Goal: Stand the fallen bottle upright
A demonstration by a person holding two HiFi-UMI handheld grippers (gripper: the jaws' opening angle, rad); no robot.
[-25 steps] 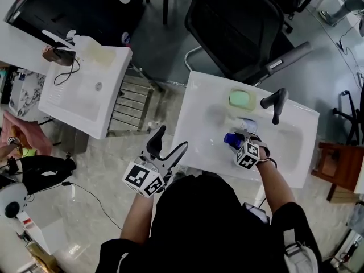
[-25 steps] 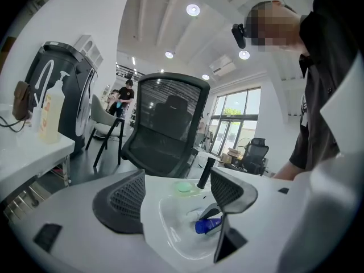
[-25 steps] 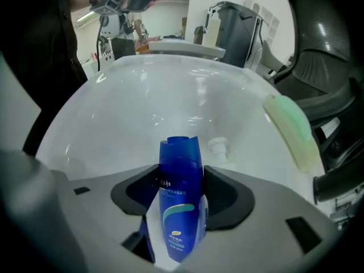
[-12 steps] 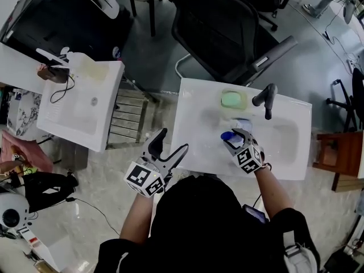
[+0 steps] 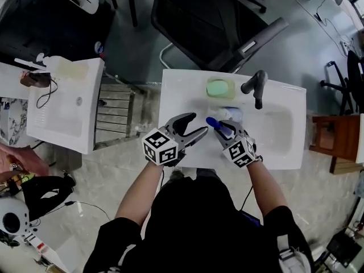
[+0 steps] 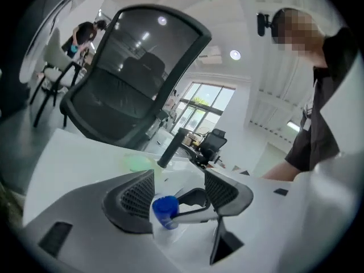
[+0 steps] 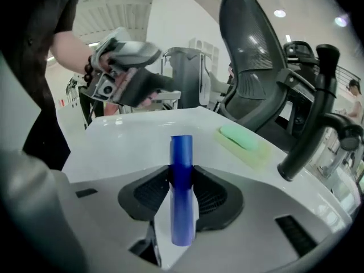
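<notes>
Currently your right gripper point(image 5: 223, 131) is clamped on the bottle point(image 5: 227, 116) by its blue cap point(image 7: 182, 175). Its jaws are closing, and both ribbed black pads press against the cap's sides. You hold the bottle over the front left part of the sink point(image 5: 182, 95), between the soap and the near edge. It leans with the cap toward your left gripper point(image 5: 200, 123); whether its base touches the sink top cannot be told. Its body is clear plastic and the cap is a smooth round cylinder of solid blue; what is inside the body cannot be made out. Your left gripper grasps nothing. Its jaws are closing but stand well apart, and in the left gripper view the cap sits between their tips with no pad touching it. The sink is a white glossy slab with rounded corners and a shallow rectangular basin point(image 5: 276, 132) at its right. A matte black faucet point(image 5: 256, 84), bent like a hook, stands at the back of the basin. Left of it a pale rectangular dish point(image 7: 256, 157) holds a green soap point(image 5: 218, 88), a rounded bar. Behind the sink stands a black chair point(image 5: 210, 21) with a mesh back. A second white sink point(image 5: 62, 112) sits well apart at your left.
</notes>
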